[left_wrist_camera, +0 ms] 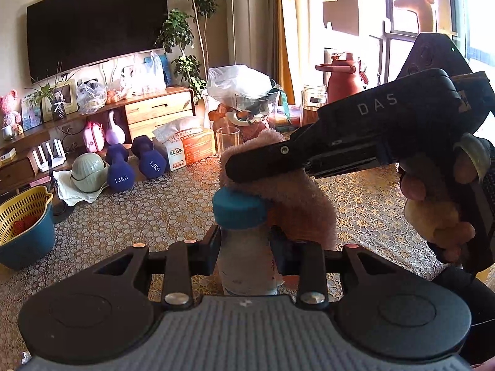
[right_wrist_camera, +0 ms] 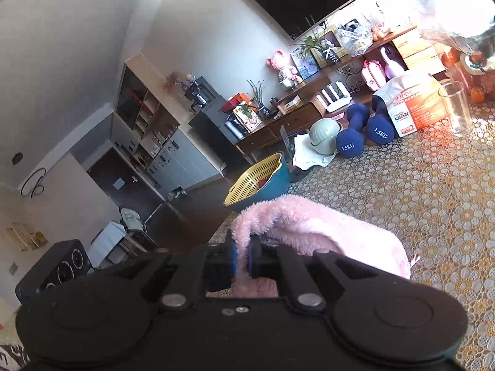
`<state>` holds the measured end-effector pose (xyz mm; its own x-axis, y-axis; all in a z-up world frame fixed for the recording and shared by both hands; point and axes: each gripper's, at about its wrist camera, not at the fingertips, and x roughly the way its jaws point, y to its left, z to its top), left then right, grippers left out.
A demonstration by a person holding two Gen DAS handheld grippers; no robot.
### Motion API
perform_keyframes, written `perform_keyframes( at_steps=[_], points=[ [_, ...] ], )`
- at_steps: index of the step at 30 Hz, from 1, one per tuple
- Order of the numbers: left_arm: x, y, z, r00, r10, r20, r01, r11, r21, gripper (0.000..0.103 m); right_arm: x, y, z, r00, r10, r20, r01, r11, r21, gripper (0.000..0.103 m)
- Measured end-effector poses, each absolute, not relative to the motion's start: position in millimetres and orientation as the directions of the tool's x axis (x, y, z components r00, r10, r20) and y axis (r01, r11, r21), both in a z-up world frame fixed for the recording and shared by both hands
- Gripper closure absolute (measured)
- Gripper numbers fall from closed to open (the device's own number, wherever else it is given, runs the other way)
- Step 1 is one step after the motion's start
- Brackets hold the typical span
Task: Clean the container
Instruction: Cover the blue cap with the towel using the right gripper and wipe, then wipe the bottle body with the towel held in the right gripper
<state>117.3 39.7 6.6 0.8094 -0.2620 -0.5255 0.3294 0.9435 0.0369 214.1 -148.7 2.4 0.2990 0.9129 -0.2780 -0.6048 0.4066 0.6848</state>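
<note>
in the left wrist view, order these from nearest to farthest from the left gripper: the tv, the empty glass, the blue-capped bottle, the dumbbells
1. Blue-capped bottle, clamped in the left gripper.
2. Empty glass, standing on the table behind the bottle, slightly left.
3. Dumbbells, at the table's far left; too close to the glass to call firmly.
4. TV, on the back wall, upper left.

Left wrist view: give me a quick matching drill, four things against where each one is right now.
Things:
1. bottle
2. pink cloth
3. dumbbells
4. yellow strainer

Places:
A. inside the blue basin
B. pinched in the right gripper
C. on the table beside the tissue box
D. clamped in the left gripper

Pairs: 1-D, 2-B, 3-C, 4-A
</note>
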Motion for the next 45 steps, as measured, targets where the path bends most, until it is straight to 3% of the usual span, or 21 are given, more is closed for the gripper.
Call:
perform_keyframes(
  at_steps=[11,20,31,41,45],
  points=[
    [116.1,40.6,0.1,0.799,-0.257,-0.544,0.324,0.946,0.029,0.069,239.8,-167.0,-34.4,0.323,0.932,-0.164,-0.410,0.294,0.863,0.098],
    [117.1,42.8,1.5,0.804,-0.256,-0.537,0.318,0.948,0.025,0.069,248.8,-169.0,-55.1,0.360,0.915,-0.179,-0.294,0.294,0.909,0.093],
    [115.0,41.0,0.9,0.803,-0.260,-0.537,0.320,0.947,0.020,0.069,247.2,-178.7,-95.5,0.375,0.925,-0.053,-0.120,0.105,0.987,0.087],
    [111.1,41.8,-0.7,0.806,-0.248,-0.538,0.306,0.952,0.019,0.069,241.0,-188.8,-83.0,0.403,0.909,-0.110,-0.186,0.200,0.962,0.086],
    [107.5,42.6,-0.8,0.806,-0.242,-0.540,0.301,0.953,0.021,0.069,237.2,-191.8,-87.4,0.423,0.887,-0.183,-0.178,0.280,0.943,0.085]
  ],
)
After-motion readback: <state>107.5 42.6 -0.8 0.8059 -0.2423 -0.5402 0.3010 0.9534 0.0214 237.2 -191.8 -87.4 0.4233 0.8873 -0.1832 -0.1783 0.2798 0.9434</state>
